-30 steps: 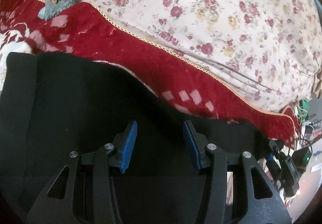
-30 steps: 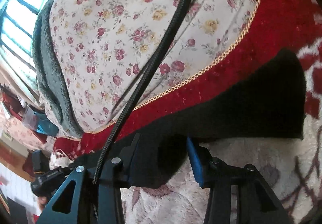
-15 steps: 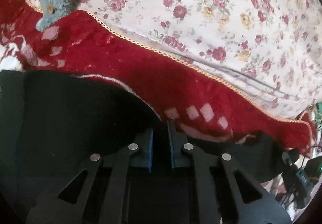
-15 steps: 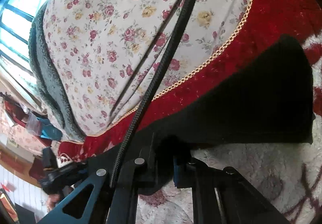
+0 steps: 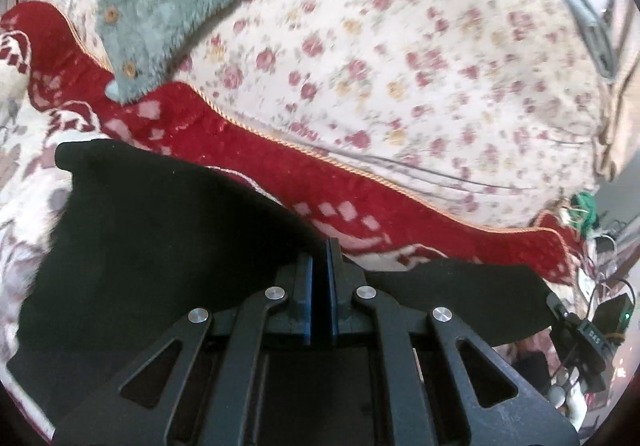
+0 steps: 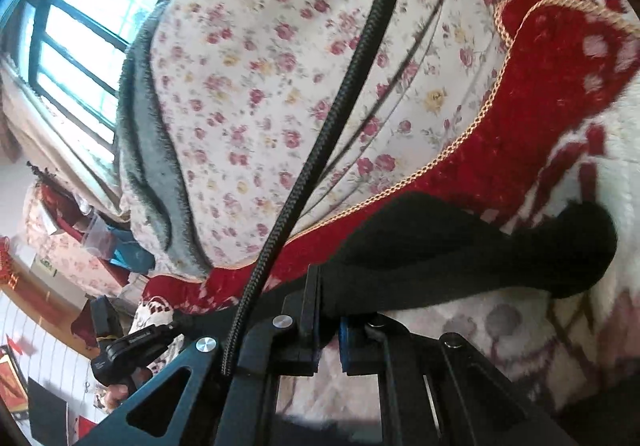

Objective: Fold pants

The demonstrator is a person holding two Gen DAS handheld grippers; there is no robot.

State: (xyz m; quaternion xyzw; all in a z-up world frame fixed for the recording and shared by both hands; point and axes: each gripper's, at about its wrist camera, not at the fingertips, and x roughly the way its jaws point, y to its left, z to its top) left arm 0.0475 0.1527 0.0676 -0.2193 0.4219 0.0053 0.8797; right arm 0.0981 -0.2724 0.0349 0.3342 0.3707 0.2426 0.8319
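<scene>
The black pants (image 5: pixel 152 230) lie on a red and white patterned blanket (image 5: pixel 360 201). My left gripper (image 5: pixel 319 254) is shut on the pants' upper edge, and the cloth rises up to its blue pads. In the right wrist view my right gripper (image 6: pixel 330 298) is shut on another part of the black pants (image 6: pixel 460 258), lifting a stretched band of cloth off the white fleecy blanket (image 6: pixel 520 326).
A floral quilt (image 5: pixel 400 65) is heaped behind the blanket, with a grey-green fleece garment (image 5: pixel 160 17) on it. A black braided cable (image 6: pixel 320 149) crosses the right wrist view. The other gripper's body (image 6: pixel 120 350) shows at lower left. Cables and gear (image 5: pixel 592 330) lie at the right.
Both grippers went from open to shut on the pants. Both have since lifted, pulling the cloth up off the blanket.
</scene>
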